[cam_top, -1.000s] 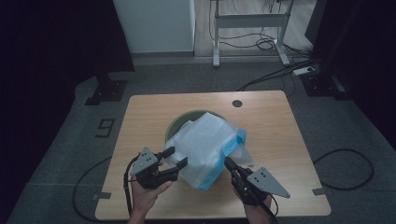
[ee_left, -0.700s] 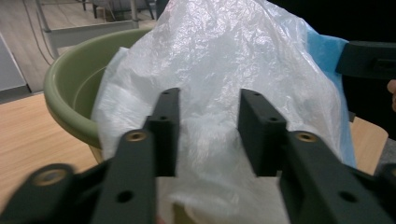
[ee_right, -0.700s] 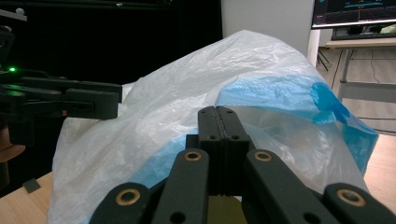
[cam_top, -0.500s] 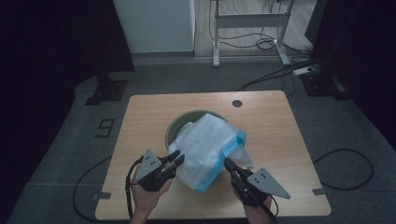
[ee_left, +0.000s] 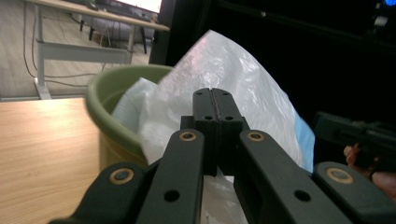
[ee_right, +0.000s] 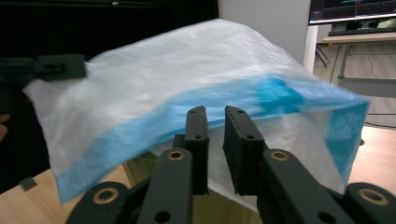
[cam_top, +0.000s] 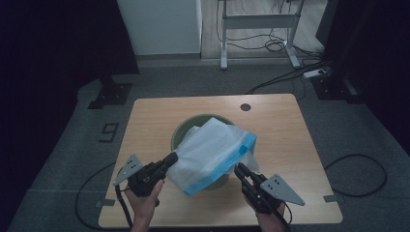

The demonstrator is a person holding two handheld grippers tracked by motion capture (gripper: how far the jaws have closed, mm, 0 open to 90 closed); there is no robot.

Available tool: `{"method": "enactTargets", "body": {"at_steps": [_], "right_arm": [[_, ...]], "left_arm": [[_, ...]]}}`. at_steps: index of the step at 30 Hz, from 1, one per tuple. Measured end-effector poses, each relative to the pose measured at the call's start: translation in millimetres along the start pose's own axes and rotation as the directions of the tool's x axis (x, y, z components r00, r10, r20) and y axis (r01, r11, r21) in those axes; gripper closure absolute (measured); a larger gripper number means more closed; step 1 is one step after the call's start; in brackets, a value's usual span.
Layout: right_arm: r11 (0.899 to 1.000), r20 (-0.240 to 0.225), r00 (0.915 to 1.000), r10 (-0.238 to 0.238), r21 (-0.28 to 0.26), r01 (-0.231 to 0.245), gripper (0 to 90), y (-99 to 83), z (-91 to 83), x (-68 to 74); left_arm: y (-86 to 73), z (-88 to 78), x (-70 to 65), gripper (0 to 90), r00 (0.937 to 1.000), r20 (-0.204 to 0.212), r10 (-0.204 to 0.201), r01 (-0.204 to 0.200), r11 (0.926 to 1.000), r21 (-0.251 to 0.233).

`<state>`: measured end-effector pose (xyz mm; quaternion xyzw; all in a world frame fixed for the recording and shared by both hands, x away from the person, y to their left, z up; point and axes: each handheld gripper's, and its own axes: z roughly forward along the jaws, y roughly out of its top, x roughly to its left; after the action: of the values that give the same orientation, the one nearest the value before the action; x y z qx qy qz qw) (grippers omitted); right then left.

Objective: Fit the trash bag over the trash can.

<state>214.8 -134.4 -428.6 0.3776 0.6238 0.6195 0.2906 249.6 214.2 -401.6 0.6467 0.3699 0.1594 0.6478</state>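
A translucent white plastic bag (cam_top: 212, 150) with a blue band along its edge lies draped over a green bucket (cam_top: 181, 130) in the middle of the table. My left gripper (cam_top: 172, 157) is at the bag's left corner. Its jaws have just been closing and stand pressed together (ee_left: 212, 91) on the film (ee_left: 243, 74). The right gripper view also catches that left gripper (ee_right: 56, 67) pinching the corner. My right gripper (cam_top: 238, 168) sits at the bag's near right side. Its jaws (ee_right: 217, 109) have just been opening and stand slightly apart, with the bag (ee_right: 163, 79) just beyond them.
The wooden table (cam_top: 280, 125) has a small round hole (cam_top: 245, 107) near its far edge. The bucket's rim (ee_left: 112, 93) rises close to my left jaws. A metal desk frame (cam_top: 258, 21) and cables stand on the floor behind.
My left gripper has moved in to the bag's left corner and shut on it. The right gripper's jaws have parted a little. The bag now lies pulled out flatter toward the left.
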Motion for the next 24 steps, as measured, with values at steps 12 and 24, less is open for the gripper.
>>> {"method": "enactTargets", "body": {"at_steps": [12, 24], "right_arm": [[1.0, 0.04, 0.9992, 0.004, 0.011, -0.005, 49.4, -3.5, 3.8, -3.6], [0.998, 0.039, 0.9977, 0.055, 0.026, -0.056, 41.0, 6.5, 16.9, -12.5]], "left_arm": [[-4.5, -26.4, 15.5, 89.6, 0.9991, -0.027, -0.034, 0.034, 0.9994, -0.009], [3.9, -19.6, 1.4, 60.0, 0.9928, -0.11, 0.047, -0.047, 0.9989, 0.0]]}}
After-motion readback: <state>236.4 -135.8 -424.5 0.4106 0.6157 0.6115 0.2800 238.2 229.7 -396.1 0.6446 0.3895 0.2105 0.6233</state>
